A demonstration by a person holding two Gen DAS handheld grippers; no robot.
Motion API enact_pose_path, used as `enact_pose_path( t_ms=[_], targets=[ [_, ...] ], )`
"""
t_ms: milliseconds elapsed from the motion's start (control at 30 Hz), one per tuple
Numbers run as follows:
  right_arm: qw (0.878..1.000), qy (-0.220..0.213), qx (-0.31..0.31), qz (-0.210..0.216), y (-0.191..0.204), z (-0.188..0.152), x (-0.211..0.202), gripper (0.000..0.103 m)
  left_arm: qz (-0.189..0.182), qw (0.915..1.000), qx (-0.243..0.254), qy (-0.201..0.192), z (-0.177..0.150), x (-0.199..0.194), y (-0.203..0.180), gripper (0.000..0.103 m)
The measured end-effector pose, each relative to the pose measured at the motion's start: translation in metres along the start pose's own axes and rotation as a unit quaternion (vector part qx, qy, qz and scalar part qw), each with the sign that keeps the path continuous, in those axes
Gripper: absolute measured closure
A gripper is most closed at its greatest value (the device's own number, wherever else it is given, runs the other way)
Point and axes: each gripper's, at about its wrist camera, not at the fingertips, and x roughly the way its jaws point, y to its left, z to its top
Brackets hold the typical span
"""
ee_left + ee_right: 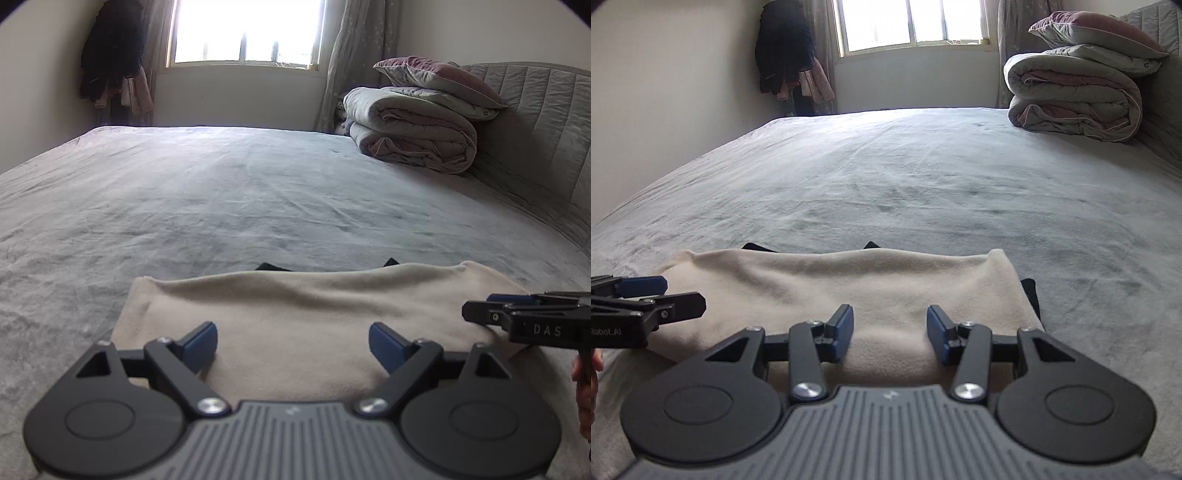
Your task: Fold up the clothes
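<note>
A beige fleece garment (306,314) (849,284) lies folded flat on the grey bed, with bits of a black garment (273,266) (1030,291) poking out at its far edge and right side. My left gripper (291,345) hovers open over the near left part of the beige cloth, nothing between its blue pads. My right gripper (890,332) is open over the near right part, also holding nothing. Each gripper shows in the other's view: the right gripper (480,308) at the right edge, the left gripper (679,293) at the left edge.
The grey bed sheet (258,192) stretches wide beyond the garment. A folded duvet with a pillow on top (417,136) (1075,88) sits at the far right by the headboard (546,122). Dark clothes (110,55) hang in the far left corner beside the window.
</note>
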Motion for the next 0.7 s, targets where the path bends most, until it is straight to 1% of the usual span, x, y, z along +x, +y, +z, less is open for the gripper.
enact_pose_path(
  t_ms=[33, 100, 267, 467, 567, 700],
  targets=[
    [1.000, 0.001, -0.008, 0.000, 0.000, -0.004, 0.003, 0.051, -0.001, 1.0000, 0.007, 0.002, -0.004, 0.003, -0.001, 0.013],
    [1.000, 0.000, -0.019, 0.000, -0.003, -0.010, 0.007, 0.050, -0.001, 0.9998, 0.021, 0.006, -0.011, 0.008, -0.003, 0.012],
    [1.000, 0.001, 0.002, 0.004, -0.016, -0.006, 0.005, 0.052, -0.008, 0.9995, 0.030, -0.002, -0.015, 0.008, 0.010, 0.012],
    [0.999, 0.005, 0.035, -0.002, -0.035, -0.001, 0.001, 0.054, 0.016, 0.9993, 0.032, -0.006, -0.016, -0.001, 0.023, 0.012],
    [0.999, 0.012, 0.052, -0.007, -0.034, 0.005, -0.001, 0.053, 0.024, 0.9995, 0.023, -0.002, -0.014, -0.006, 0.030, 0.012],
    [0.996, 0.020, 0.090, -0.017, -0.030, 0.008, -0.010, 0.048, 0.031, 0.9995, 0.002, 0.007, -0.009, -0.013, 0.038, 0.013]
  ],
)
